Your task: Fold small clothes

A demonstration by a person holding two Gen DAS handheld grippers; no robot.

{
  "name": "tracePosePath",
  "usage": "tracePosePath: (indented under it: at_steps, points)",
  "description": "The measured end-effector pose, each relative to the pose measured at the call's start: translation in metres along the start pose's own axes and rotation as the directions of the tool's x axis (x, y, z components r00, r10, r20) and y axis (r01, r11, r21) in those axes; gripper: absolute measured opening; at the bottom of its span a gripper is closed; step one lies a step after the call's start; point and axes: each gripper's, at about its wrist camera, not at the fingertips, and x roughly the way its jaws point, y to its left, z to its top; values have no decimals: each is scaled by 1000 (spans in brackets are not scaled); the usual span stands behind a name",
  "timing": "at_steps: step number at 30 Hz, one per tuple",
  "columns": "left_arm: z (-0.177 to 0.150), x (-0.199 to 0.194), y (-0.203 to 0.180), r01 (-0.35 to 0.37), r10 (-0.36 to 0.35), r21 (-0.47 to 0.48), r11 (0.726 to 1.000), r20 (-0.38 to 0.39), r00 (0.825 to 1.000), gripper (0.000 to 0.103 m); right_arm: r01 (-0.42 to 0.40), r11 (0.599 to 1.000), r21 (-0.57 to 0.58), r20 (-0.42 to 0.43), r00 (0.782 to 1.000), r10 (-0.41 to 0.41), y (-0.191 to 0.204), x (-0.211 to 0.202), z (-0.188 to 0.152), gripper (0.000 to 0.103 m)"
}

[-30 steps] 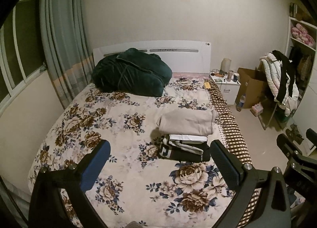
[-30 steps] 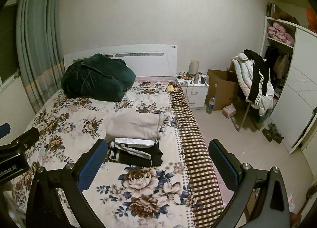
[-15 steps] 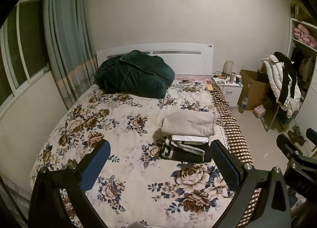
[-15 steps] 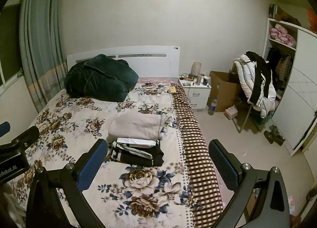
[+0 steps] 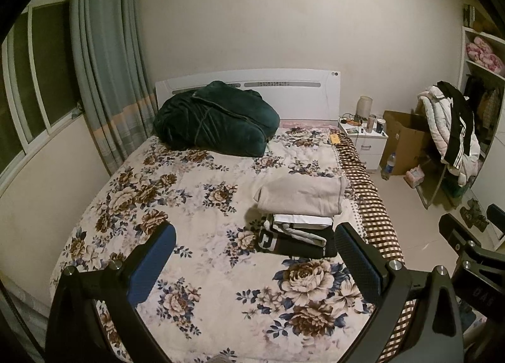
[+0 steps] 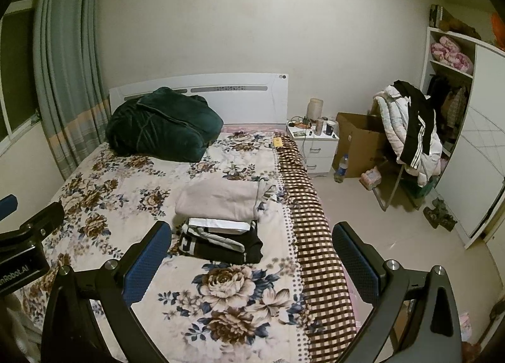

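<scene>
Folded clothes sit in two piles on the right half of the bed (image 5: pixel 195 268): a beige folded garment (image 5: pixel 300 195) and, right in front of it and touching, a black-and-white folded stack (image 5: pixel 296 236) with a white piece on top. Both rest on the floral quilt, close to the checkered blanket (image 6: pixel 309 236) along the bed's edge. A dark green bundle (image 5: pixel 214 119) sits up by the headboard. The left hand-held gripper (image 5: pixel 252 255) is spread wide and holding nothing, same for the right hand-held gripper (image 6: pixel 251 255), both hovering above the foot of the bed.
</scene>
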Motion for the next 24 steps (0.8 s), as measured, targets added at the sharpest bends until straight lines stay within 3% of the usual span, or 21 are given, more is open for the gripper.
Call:
tracePosePath:
  at_steps: [24]
  points:
    - [-7, -10, -1, -26, 26, -1, 1000, 11, 1000, 103, -33, 999, 5, 2, 999, 33, 1, -7, 1, 103]
